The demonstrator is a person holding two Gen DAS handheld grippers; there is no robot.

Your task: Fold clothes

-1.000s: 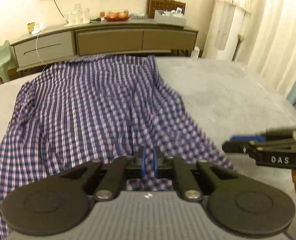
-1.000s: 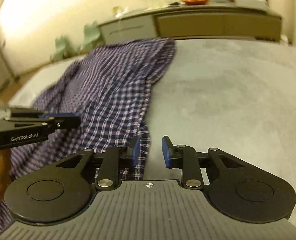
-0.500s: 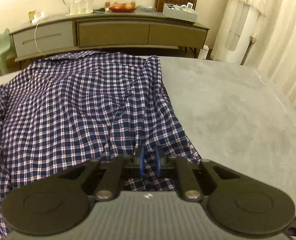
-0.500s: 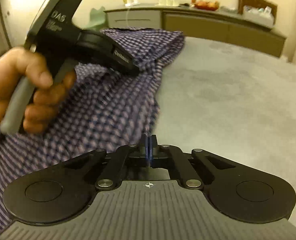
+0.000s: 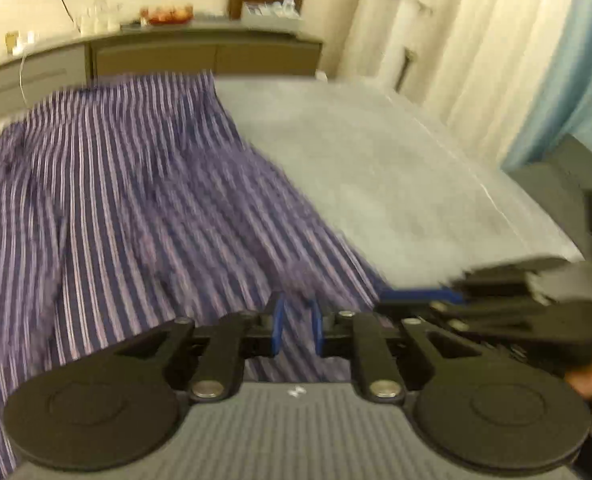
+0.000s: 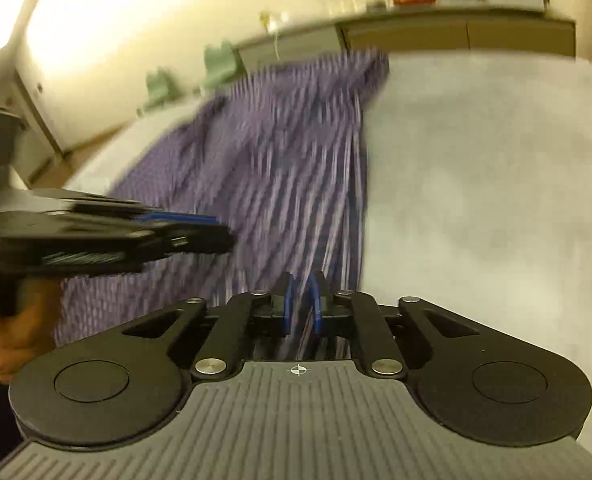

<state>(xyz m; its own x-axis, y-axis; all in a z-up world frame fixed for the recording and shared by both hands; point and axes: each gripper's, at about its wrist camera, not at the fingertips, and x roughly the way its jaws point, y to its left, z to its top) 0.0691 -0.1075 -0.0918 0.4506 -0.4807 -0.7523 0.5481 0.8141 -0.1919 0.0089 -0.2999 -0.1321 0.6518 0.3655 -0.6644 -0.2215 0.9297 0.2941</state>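
A blue and white checked shirt (image 5: pixel 135 208) lies spread on the grey table (image 5: pixel 376 176), blurred by motion. My left gripper (image 5: pixel 296 326) is shut on the shirt's near edge, with cloth between its blue pads. My right gripper (image 6: pixel 300 308) is shut on the shirt (image 6: pixel 287 168) near its right edge, cloth running between the pads. The right gripper also shows at the right of the left wrist view (image 5: pixel 496 304), and the left gripper shows at the left of the right wrist view (image 6: pixel 107 236), close beside each other.
A long sideboard (image 5: pixel 175 56) with glasses and a fruit bowl stands behind the table. White curtains (image 5: pixel 456 40) hang at the right. Green chairs (image 6: pixel 219 64) stand by the far wall. The table's right half (image 6: pixel 476 184) is bare grey cloth.
Both grippers moved quickly, blurring the views. The right gripper, open one second ago, now pinches the shirt. The left gripper now sits level at its left.
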